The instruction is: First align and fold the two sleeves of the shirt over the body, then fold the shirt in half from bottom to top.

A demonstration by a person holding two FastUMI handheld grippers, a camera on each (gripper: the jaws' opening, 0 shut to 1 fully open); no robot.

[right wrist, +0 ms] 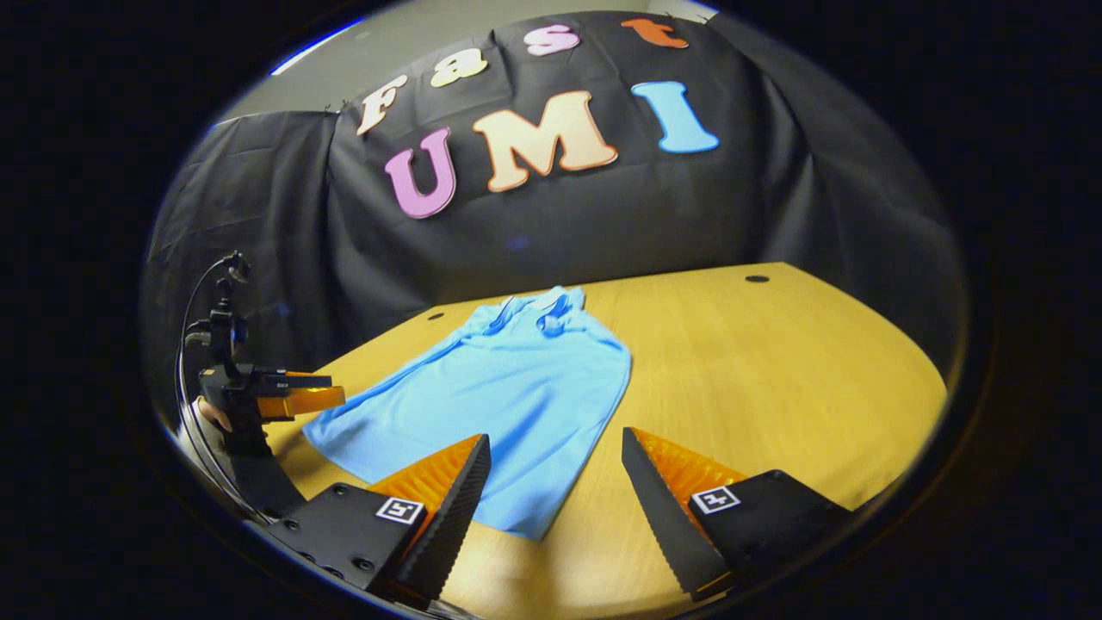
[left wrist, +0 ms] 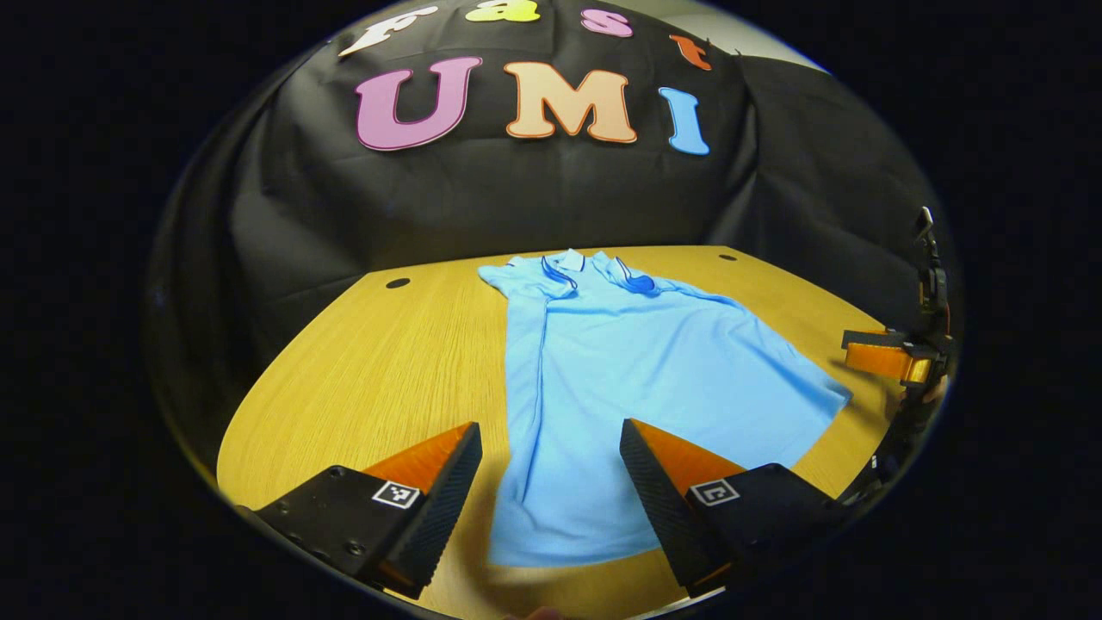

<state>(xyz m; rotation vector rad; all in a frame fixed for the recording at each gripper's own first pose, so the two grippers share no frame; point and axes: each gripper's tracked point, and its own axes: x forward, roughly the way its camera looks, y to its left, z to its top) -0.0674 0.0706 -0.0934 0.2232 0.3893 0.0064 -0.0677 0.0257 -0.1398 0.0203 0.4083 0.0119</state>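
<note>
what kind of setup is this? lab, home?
Looks like a staged recording booth, not a home. A black cloth backdrop is draped behind a bare wooden table with cable holes. A light blue polo shirt lies flat on it, and both handheld grippers, left and right, are open above it.

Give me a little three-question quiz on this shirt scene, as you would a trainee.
1. True or false: the left claw is clamped on the blue shirt.
2. Which end of the shirt lies nearest the black cloth wall: A the collar, B the bottom hem, C a cuff?
3. What does the shirt lie on?

Key
1. False: both claws, the right claw too, hang open with nothing between their fingers.
2. A.
3. A wooden table, spread flat, the sleeves already folded in.
</note>
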